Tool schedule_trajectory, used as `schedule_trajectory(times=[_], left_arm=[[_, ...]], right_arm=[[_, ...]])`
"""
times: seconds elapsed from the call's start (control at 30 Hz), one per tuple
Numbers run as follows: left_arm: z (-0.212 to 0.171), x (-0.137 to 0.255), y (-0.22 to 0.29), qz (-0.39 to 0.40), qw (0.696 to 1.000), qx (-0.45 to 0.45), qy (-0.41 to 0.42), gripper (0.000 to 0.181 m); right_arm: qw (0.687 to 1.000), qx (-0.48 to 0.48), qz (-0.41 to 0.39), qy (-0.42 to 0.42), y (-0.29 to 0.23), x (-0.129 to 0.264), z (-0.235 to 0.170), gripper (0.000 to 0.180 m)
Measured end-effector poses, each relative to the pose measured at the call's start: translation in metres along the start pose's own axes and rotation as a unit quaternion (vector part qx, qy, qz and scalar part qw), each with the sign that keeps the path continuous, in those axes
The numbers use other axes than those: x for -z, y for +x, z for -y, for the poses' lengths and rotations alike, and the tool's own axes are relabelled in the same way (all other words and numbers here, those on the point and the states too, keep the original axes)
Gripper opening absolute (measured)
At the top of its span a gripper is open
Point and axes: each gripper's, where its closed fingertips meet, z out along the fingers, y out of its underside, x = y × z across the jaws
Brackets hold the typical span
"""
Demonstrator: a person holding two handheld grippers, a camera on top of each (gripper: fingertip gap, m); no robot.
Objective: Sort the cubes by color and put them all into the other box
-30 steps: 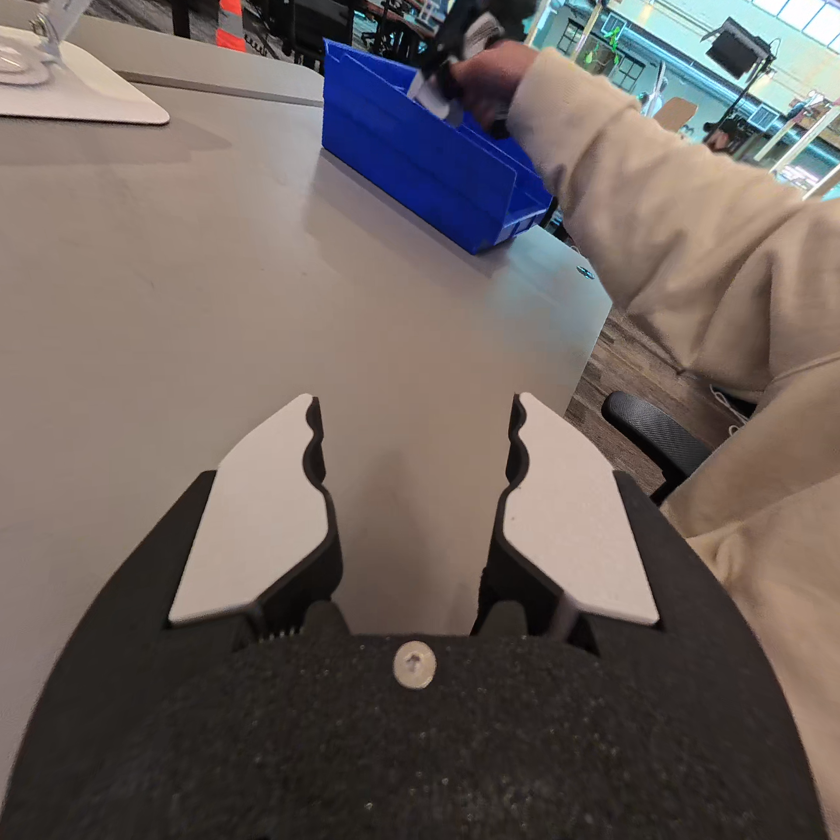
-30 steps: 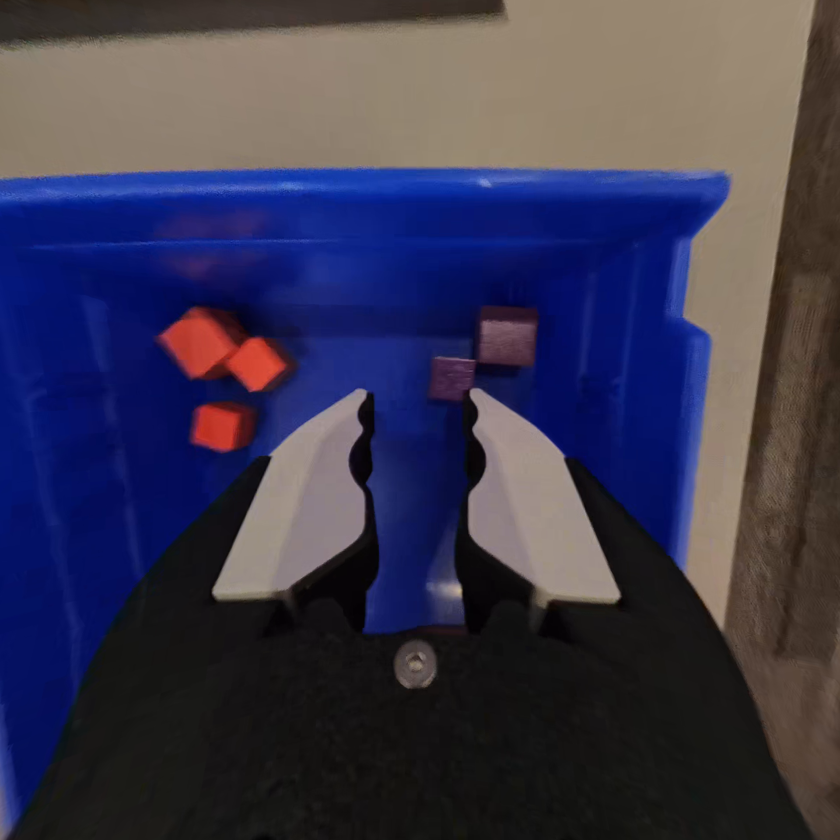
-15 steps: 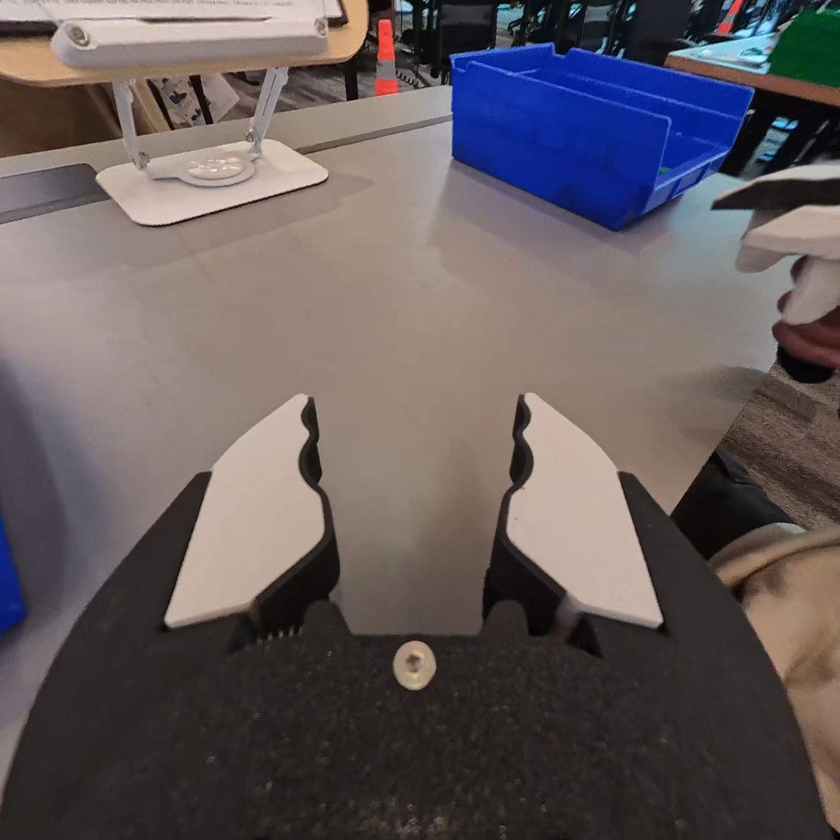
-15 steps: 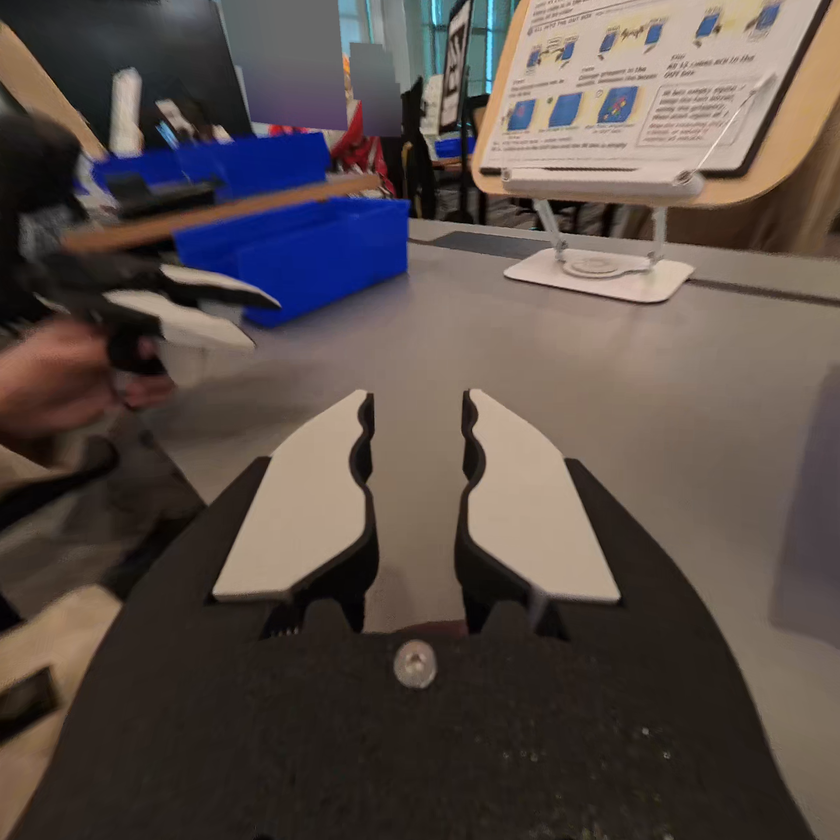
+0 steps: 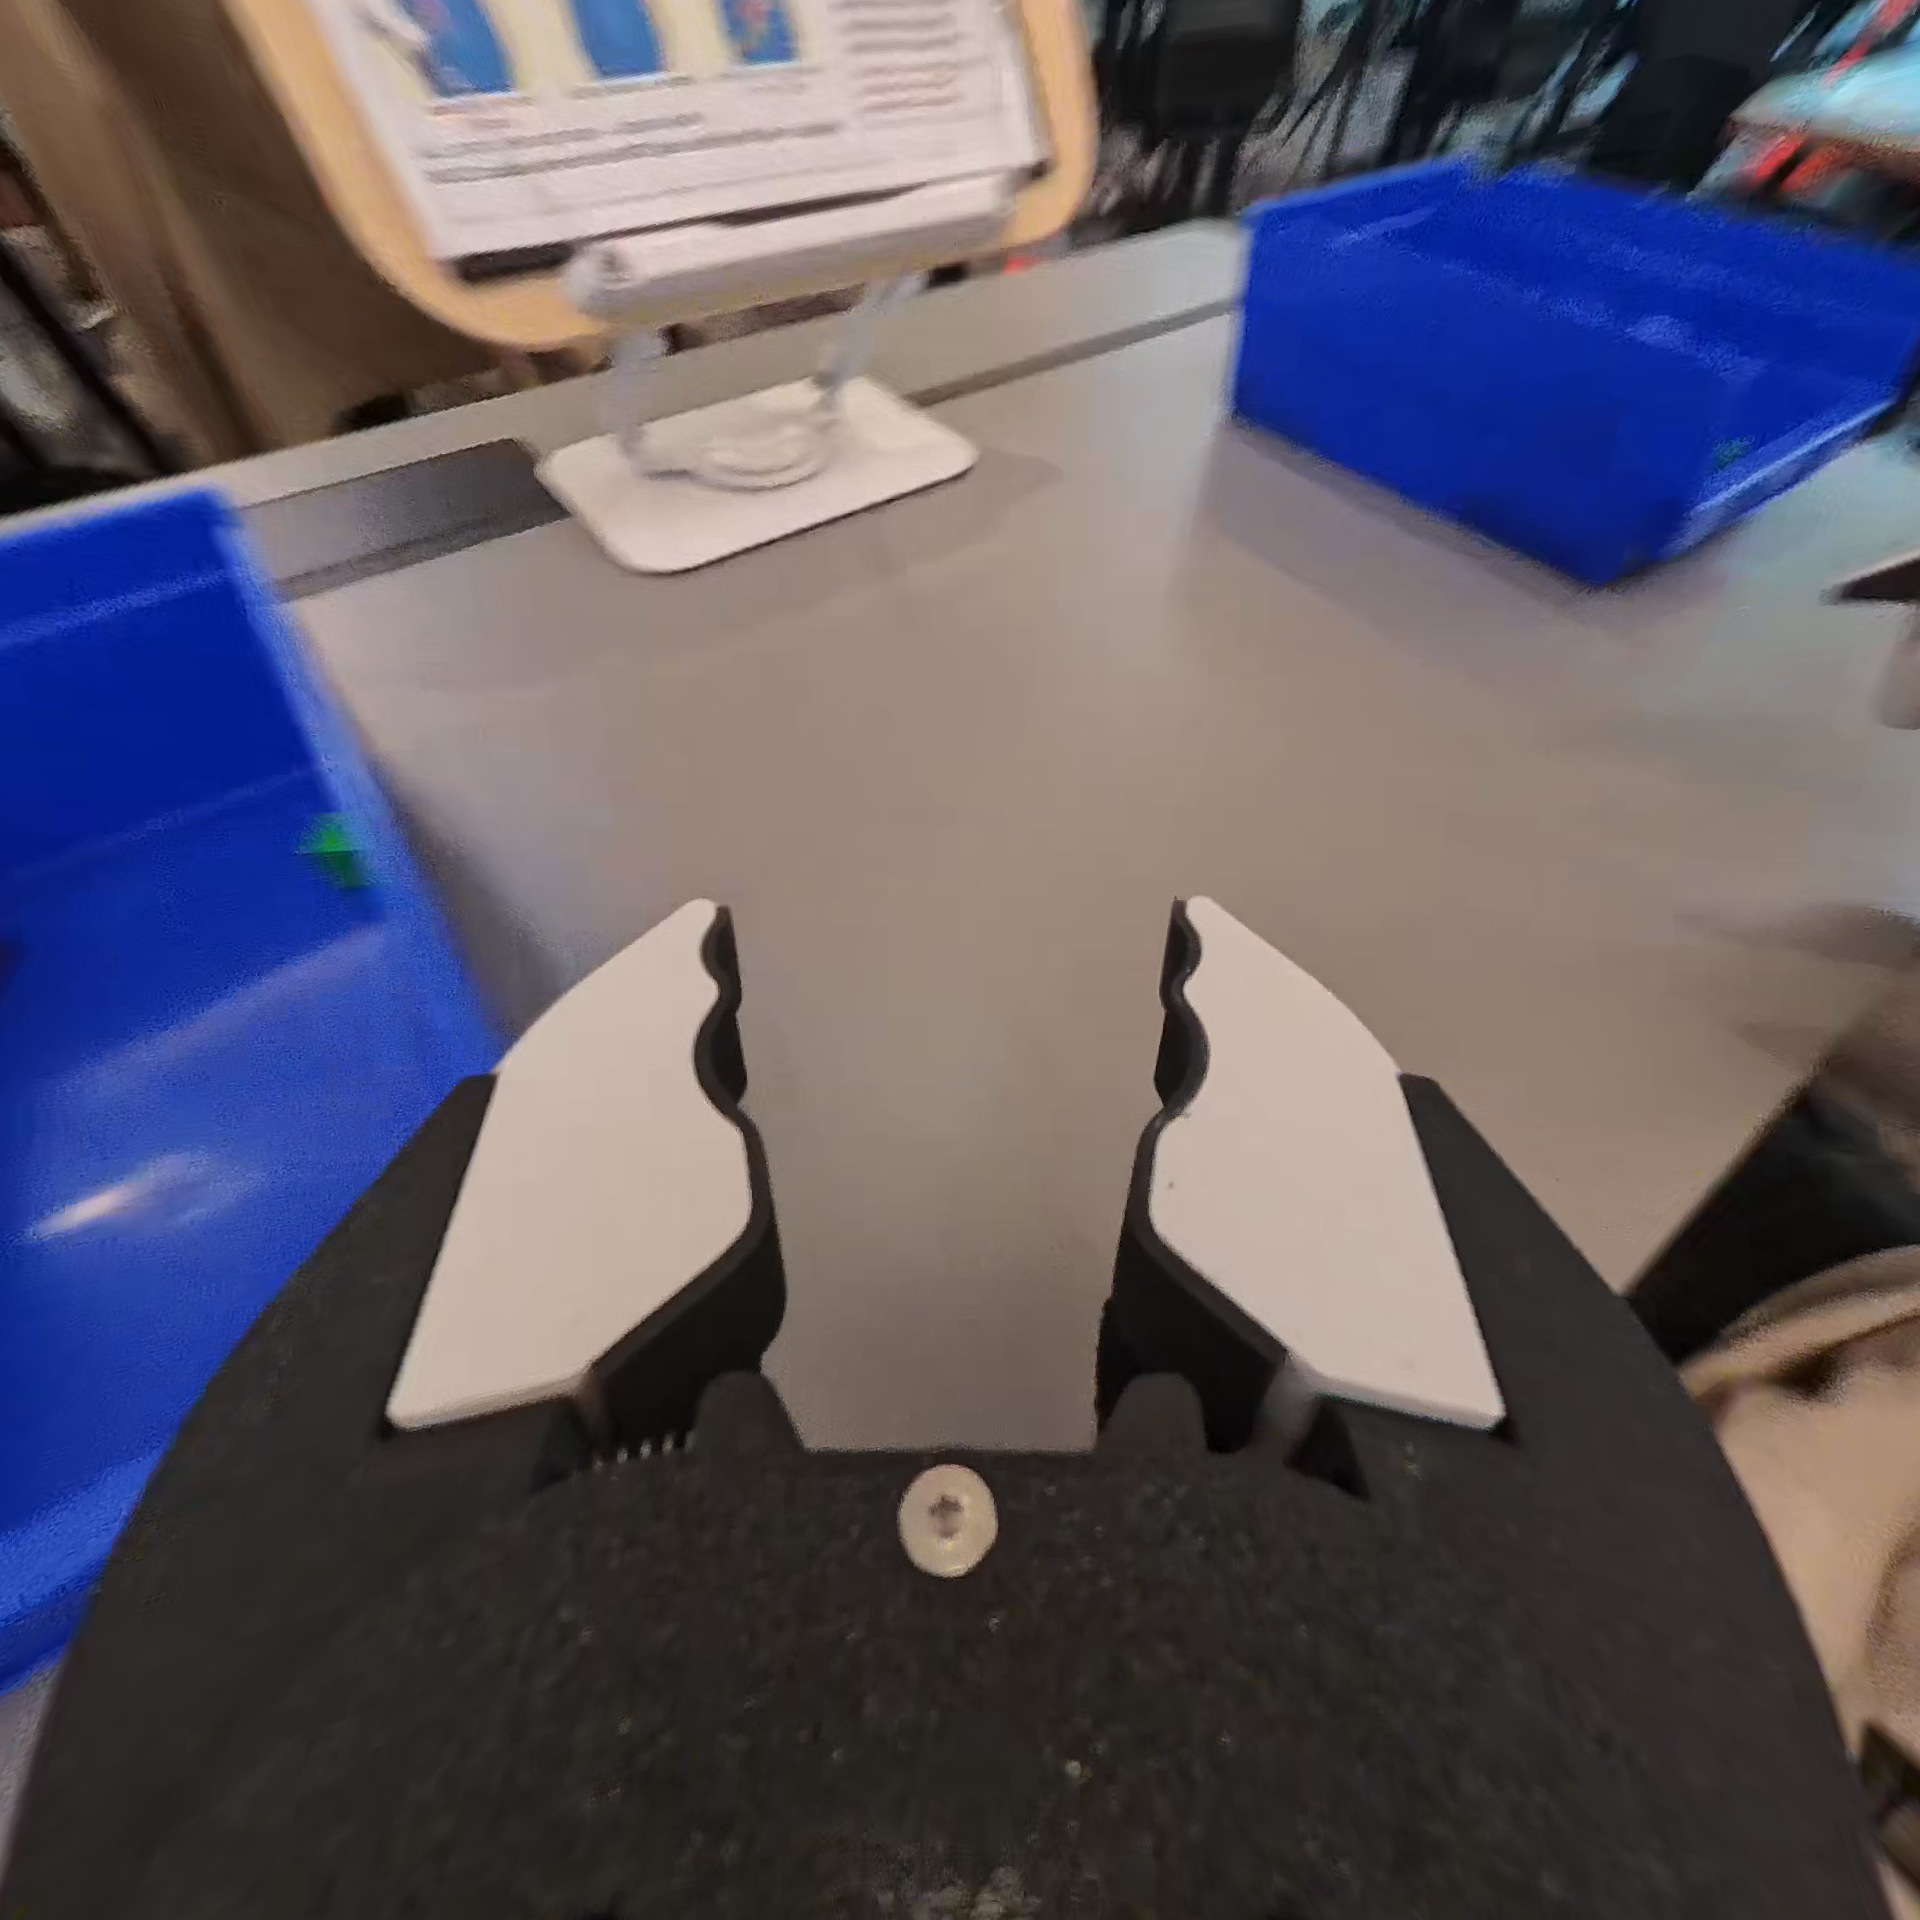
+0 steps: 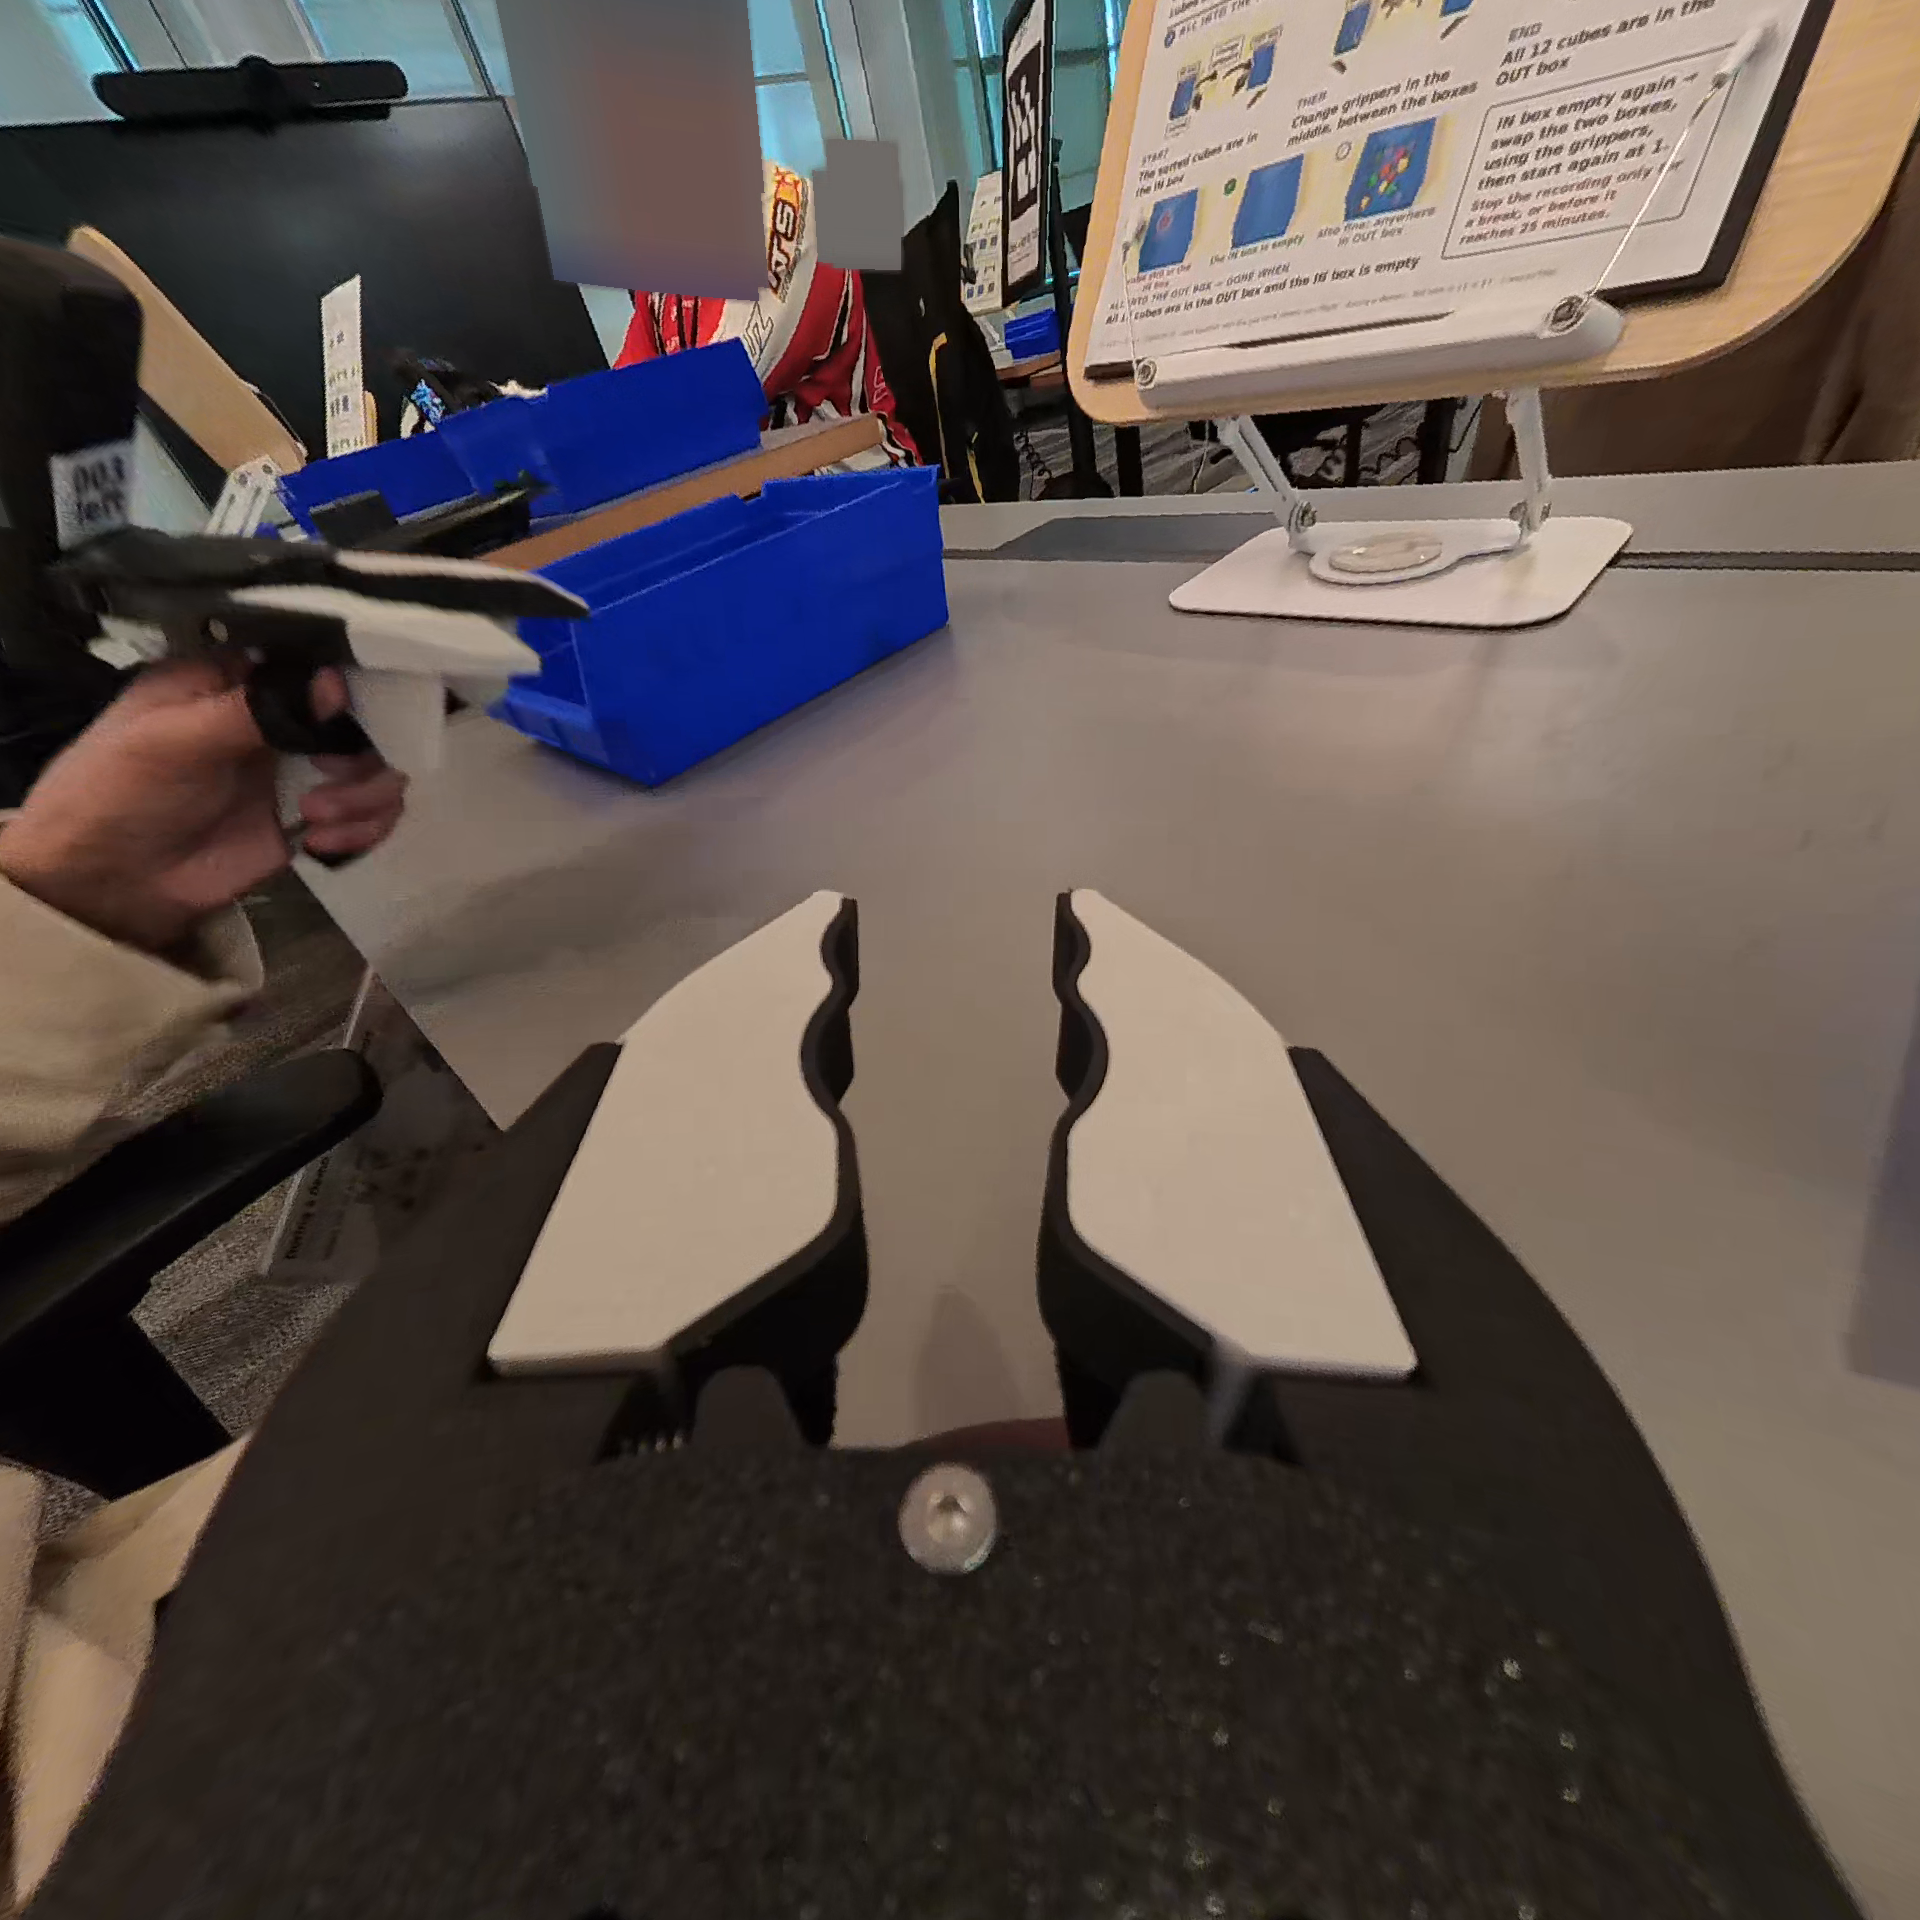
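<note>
My left gripper (image 5: 948, 914) is open and empty, held over the bare grey table (image 5: 1039, 727). One blue box (image 5: 156, 935) stands close at its left, with a green cube (image 5: 338, 847) showing inside. The other blue box (image 5: 1558, 364) stands at the far right; its contents are hidden. My right gripper (image 6: 956, 902) is open with a narrower gap and empty, also over the table (image 6: 1351, 831). In the right wrist view the left gripper (image 6: 520, 623) shows at the left, held in a hand, in front of a blue box (image 6: 727, 623).
A white stand (image 5: 758, 468) holding an instruction sheet stands at the back middle of the table; it also shows in the right wrist view (image 6: 1403, 561). A black chair armrest (image 6: 187, 1153) lies beyond the table's near edge. More blue boxes (image 6: 623, 426) stand on another table behind.
My right gripper has come out of the box holding red and purple cubes and now points across the table. My left gripper has turned left, bringing the near blue box into view.
</note>
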Motion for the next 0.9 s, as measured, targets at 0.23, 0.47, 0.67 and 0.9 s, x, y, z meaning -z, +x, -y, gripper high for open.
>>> schedule_trajectory(times=[0.23,0.47,0.67,0.9], left_arm=[[0.014,-0.02,-0.211,0.14,0.953,-0.066,-0.259,0.071],[-0.042,-0.082,-0.337,0.16,0.877,-0.051,-0.45,0.053],[-0.078,-0.084,-0.349,0.138,0.823,-0.058,-0.548,0.057],[-0.085,-0.08,-0.338,0.1,0.833,-0.027,-0.544,0.022]], right_arm=[[1.0,-0.002,0.015,-0.01,0.0,-0.007,-0.003,0.035],[0.999,0.006,0.028,-0.019,-0.004,-0.009,-0.005,0.033],[0.999,-0.01,0.025,-0.023,0.003,-0.003,-0.009,0.032],[0.999,-0.014,0.021,-0.025,0.006,-0.001,-0.009,0.031]])
